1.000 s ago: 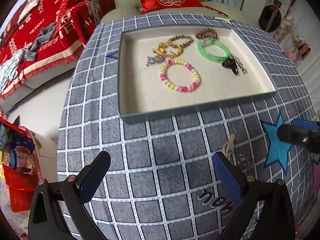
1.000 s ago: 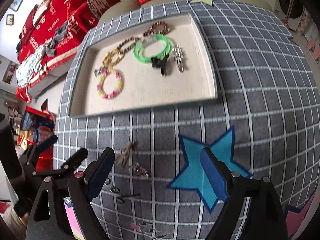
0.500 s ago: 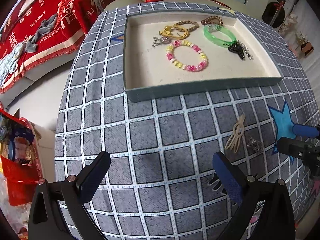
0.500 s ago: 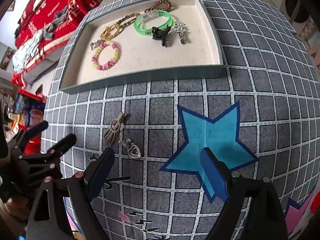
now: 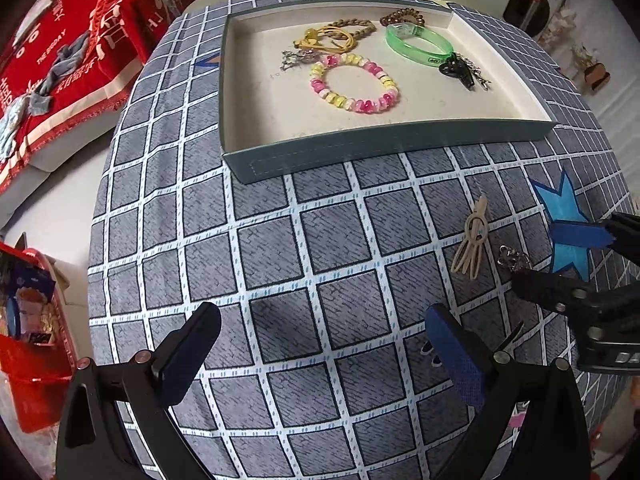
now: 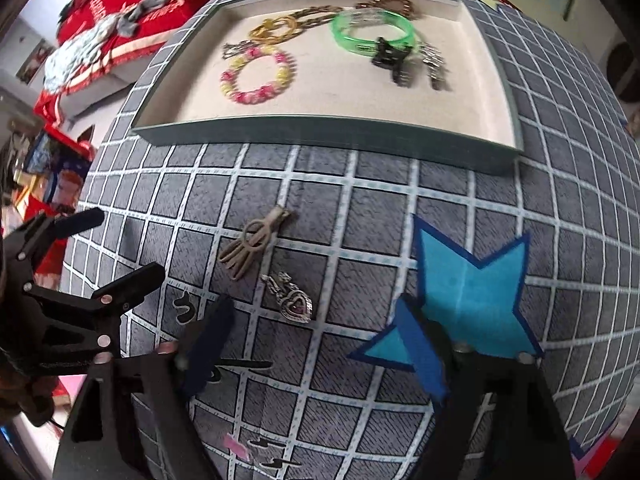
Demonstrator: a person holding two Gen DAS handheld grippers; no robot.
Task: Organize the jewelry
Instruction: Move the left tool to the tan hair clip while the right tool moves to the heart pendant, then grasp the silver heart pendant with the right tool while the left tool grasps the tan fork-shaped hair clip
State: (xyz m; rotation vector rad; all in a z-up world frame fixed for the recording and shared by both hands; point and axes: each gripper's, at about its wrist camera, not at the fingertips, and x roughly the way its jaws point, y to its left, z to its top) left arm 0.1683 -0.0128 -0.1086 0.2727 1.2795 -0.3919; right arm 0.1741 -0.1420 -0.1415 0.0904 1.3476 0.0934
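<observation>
Near the tray (image 6: pixel 328 136), above a heart pendant (image 6: pixel 295 306): right gripper (image 6: pixel 308 354) closing, nothing pinched; left gripper (image 5: pixel 320 348) agape, empty; beige clip (image 6: pixel 250 242) beside.

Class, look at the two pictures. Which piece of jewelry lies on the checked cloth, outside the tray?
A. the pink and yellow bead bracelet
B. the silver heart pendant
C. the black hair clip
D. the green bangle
B: the silver heart pendant lies on the checked cloth beside a beige clip, short of the tray.
</observation>
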